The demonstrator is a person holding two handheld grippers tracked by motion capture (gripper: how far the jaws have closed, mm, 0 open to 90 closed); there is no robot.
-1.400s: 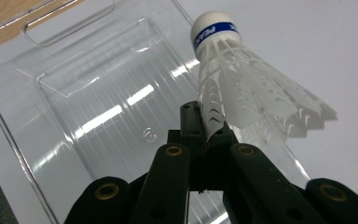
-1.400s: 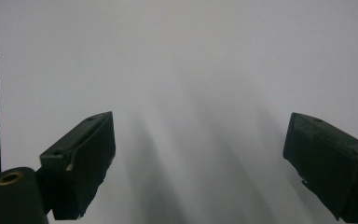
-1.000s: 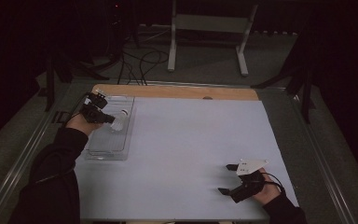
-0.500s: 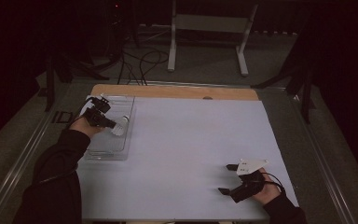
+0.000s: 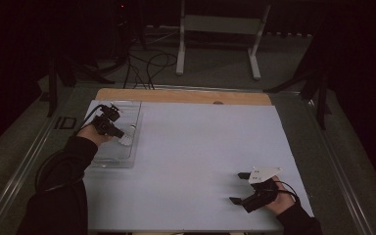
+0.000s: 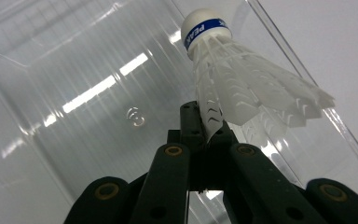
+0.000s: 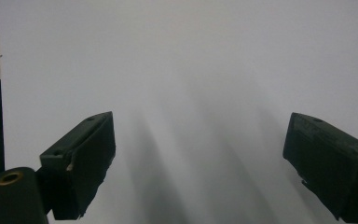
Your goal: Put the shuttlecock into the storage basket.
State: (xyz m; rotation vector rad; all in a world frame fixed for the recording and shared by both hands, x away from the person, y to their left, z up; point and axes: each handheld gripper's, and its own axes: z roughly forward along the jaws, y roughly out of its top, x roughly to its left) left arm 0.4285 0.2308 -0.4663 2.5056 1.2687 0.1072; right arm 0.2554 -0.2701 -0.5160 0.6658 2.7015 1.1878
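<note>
White feathered shuttlecock with a blue-banded cork (image 6: 242,79) has shifted slightly within the clear plastic tray (image 5: 127,159) at the desk's (image 5: 200,161) far-left corner, clamped by the left hand-held gripper (image 6: 209,135); deposit appears imminent. Right hand-held gripper (image 5: 239,187) rests released.

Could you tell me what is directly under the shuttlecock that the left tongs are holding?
The clear plastic tray lies under the shuttlecock, which the left tongs pinch by one feather. The tongs cover the tray floor beneath the skirt's near edge.

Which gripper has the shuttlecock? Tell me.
The left gripper, over the clear tray, pinches a feather of the shuttlecock. The right gripper rests open on the white sheet.
</note>
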